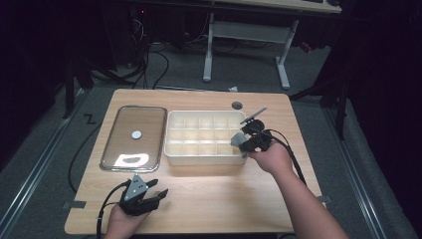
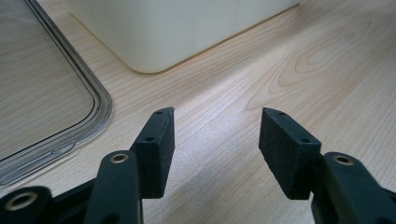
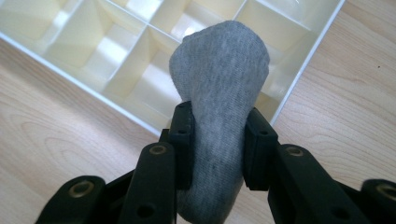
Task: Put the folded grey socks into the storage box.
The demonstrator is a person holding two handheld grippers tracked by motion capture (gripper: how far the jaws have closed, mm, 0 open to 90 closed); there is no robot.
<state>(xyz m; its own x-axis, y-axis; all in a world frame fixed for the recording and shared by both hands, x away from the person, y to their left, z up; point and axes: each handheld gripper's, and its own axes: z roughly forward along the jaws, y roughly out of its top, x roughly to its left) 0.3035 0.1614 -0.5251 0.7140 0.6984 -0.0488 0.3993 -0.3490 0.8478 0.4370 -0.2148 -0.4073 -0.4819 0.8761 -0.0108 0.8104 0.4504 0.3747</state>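
Right gripper (image 3: 218, 140): we find it clamped on a rolled grey sock (image 3: 219, 93), both pads pressed into its sides.
Sock axis: it runs out along the jaws, free end forward.
Sock position: over the right end of the cream divided tray (image 1: 171, 149), above the near corner compartments; we cannot fix which cell from these angles.
Left gripper (image 2: 215, 140): jaws apart, nothing between them, low over bare tabletop by the clear lid (image 1: 112, 144).
Nearer hand: the right, by a wide margin.

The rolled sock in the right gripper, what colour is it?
Heathered grey sock, clearest in the right gripper view.
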